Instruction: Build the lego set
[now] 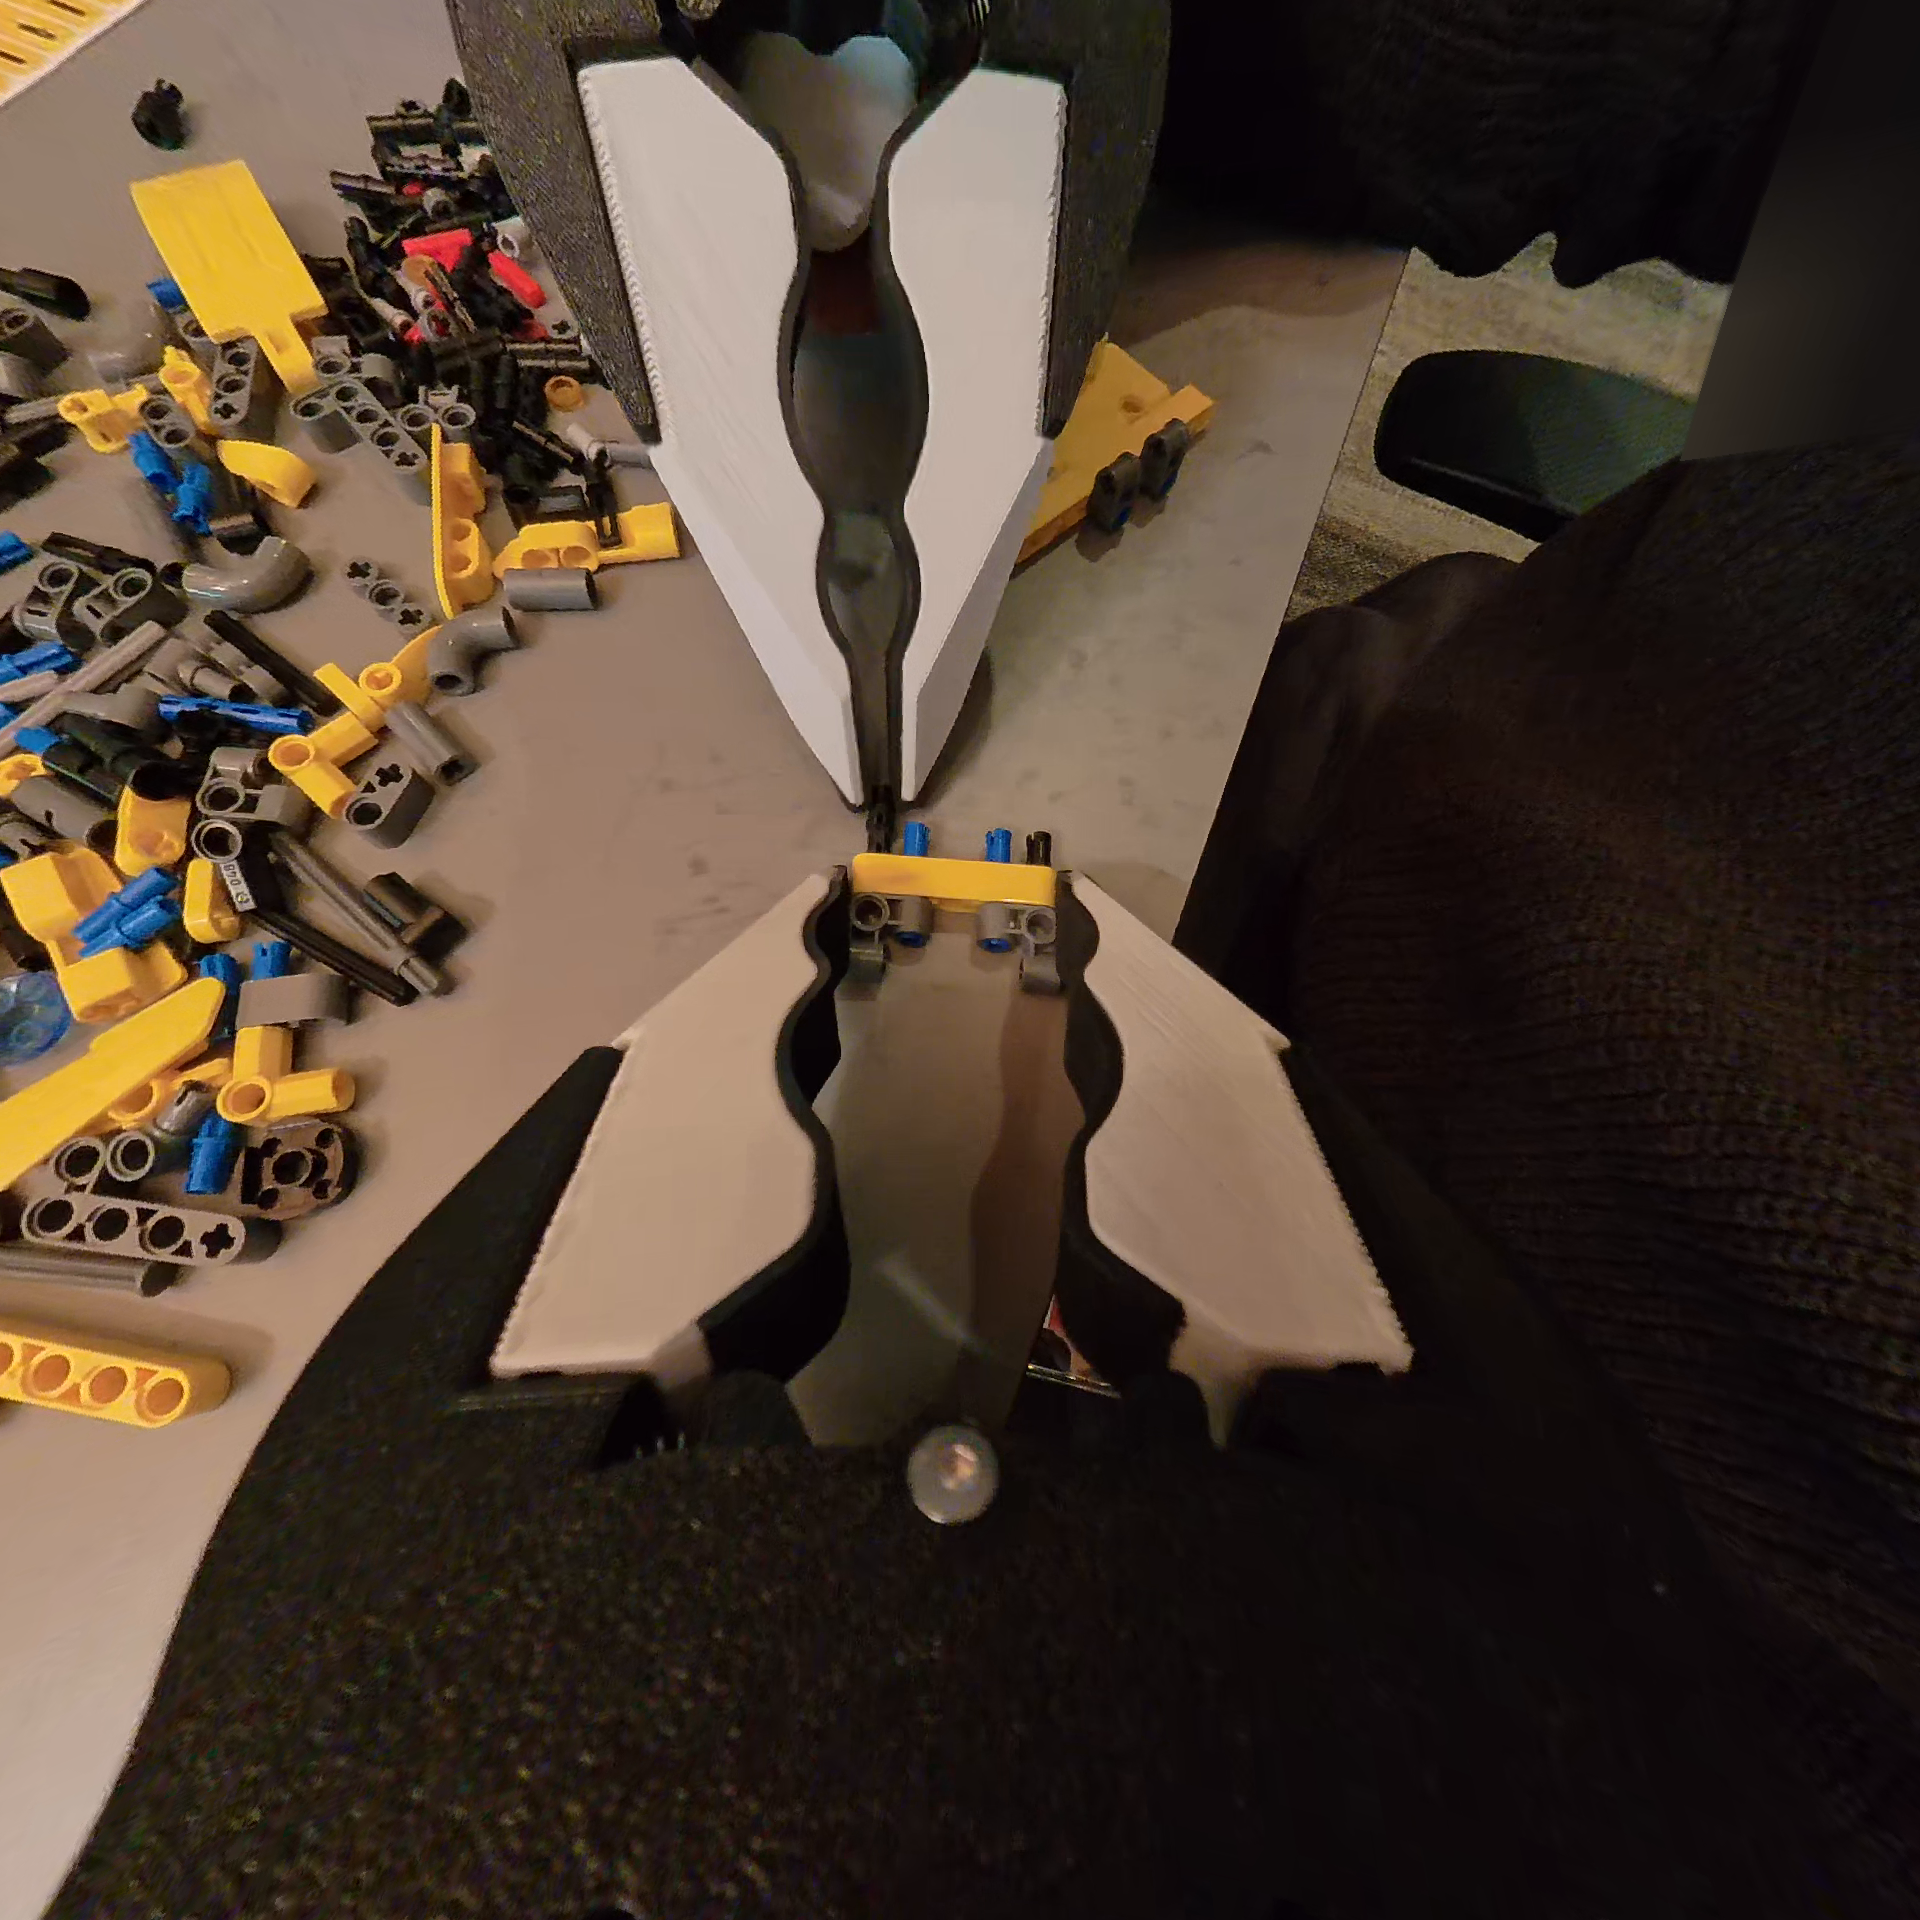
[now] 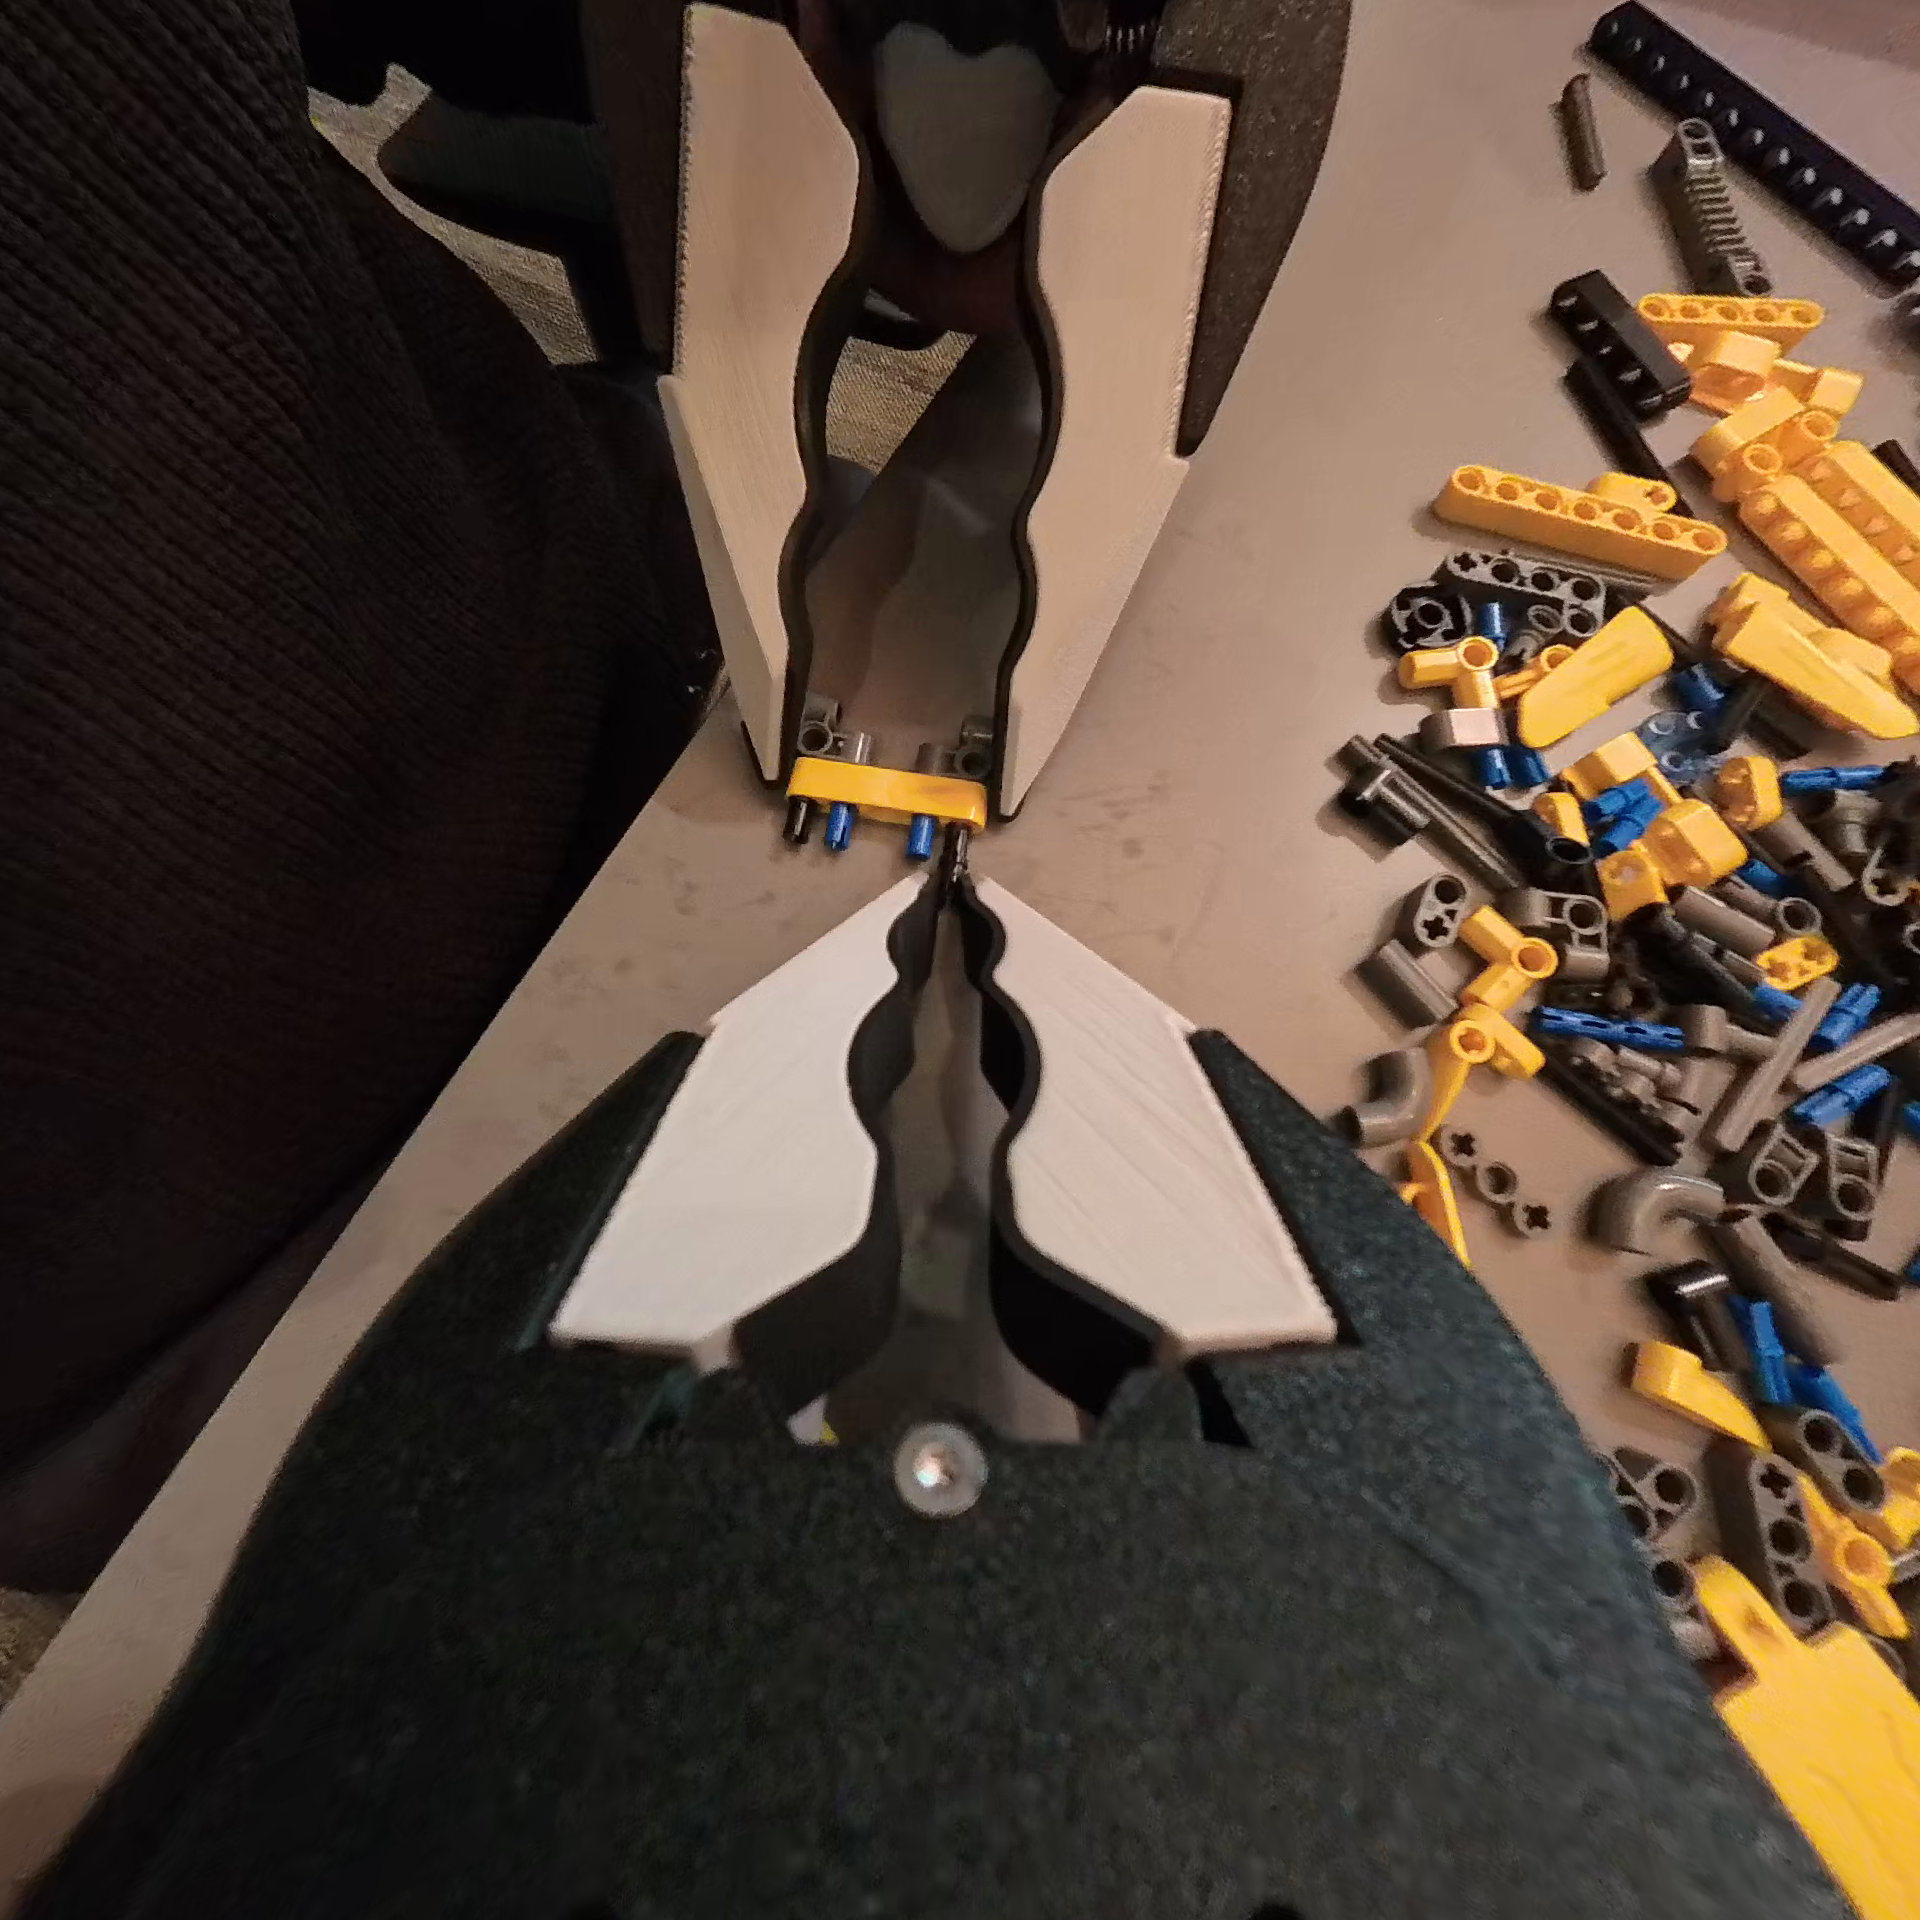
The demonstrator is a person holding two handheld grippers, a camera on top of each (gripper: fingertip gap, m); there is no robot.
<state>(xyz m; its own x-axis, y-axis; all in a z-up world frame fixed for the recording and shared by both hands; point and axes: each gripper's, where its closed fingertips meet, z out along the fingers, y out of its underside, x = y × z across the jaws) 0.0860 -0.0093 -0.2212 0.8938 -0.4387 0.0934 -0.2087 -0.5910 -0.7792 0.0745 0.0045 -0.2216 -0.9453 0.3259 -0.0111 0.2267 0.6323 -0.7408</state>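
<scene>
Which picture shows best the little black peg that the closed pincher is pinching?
The right wrist view, but only just. There the black peg pokes out of the right gripper tips, touching the yellow beam the left gripper holds. The left wrist view shows the peg too, farther off and equally tiny.

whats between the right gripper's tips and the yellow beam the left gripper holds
Only a small black pin, pinched in the right gripper and meeting the yellow beam; clearest in the right wrist view.
</scene>
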